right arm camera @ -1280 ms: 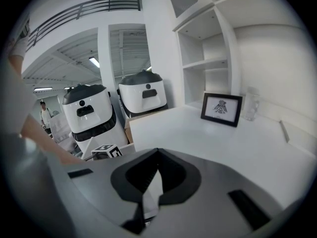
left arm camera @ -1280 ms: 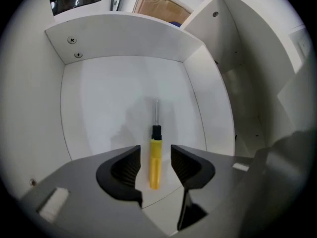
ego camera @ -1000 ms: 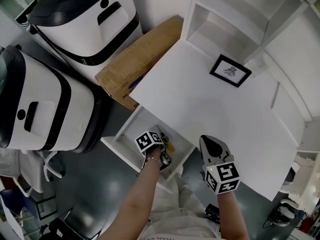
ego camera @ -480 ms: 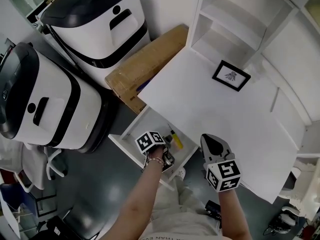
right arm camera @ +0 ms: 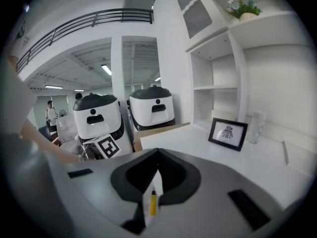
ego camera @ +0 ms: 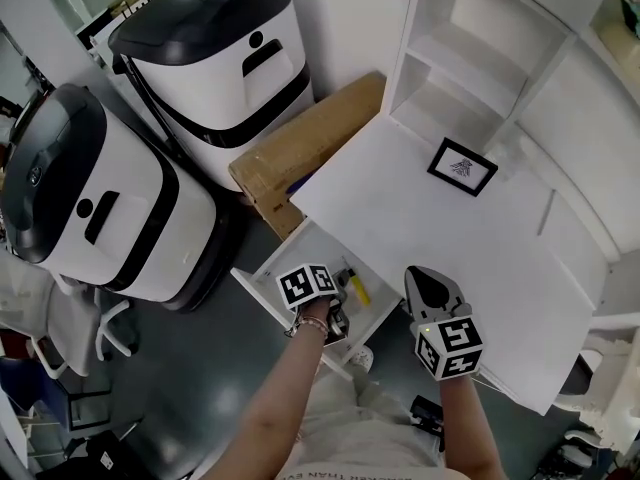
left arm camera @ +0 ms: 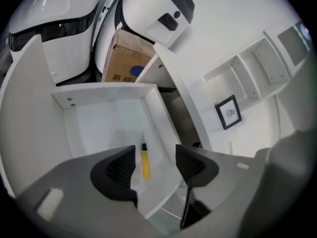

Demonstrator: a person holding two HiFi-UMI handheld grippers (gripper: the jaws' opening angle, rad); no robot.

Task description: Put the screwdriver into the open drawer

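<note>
A yellow-handled screwdriver (ego camera: 357, 290) lies flat on the floor of the open white drawer (ego camera: 303, 253), near its right wall. In the left gripper view the screwdriver (left arm camera: 145, 162) shows between the jaws but lower down, touched by neither. My left gripper (ego camera: 331, 314) hovers over the drawer's front part, open and empty (left arm camera: 155, 165). My right gripper (ego camera: 430, 280) hangs over the desk's front edge to the right of the drawer. Its tips meet (right arm camera: 157, 155) with nothing held, and the screwdriver (right arm camera: 152, 203) shows through the slit below them.
The drawer (left arm camera: 109, 128) sticks out from under a white desk (ego camera: 440, 228) that carries a framed picture (ego camera: 461, 167). A cardboard box (ego camera: 300, 148) and two large white machines (ego camera: 215, 58) (ego camera: 90, 208) stand to the left. A white shelf unit (ego camera: 480, 48) rises behind the desk.
My left gripper has drawn back from the screwdriver toward the drawer's front, and the screwdriver now lies fully exposed. The right gripper has stayed where it was.
</note>
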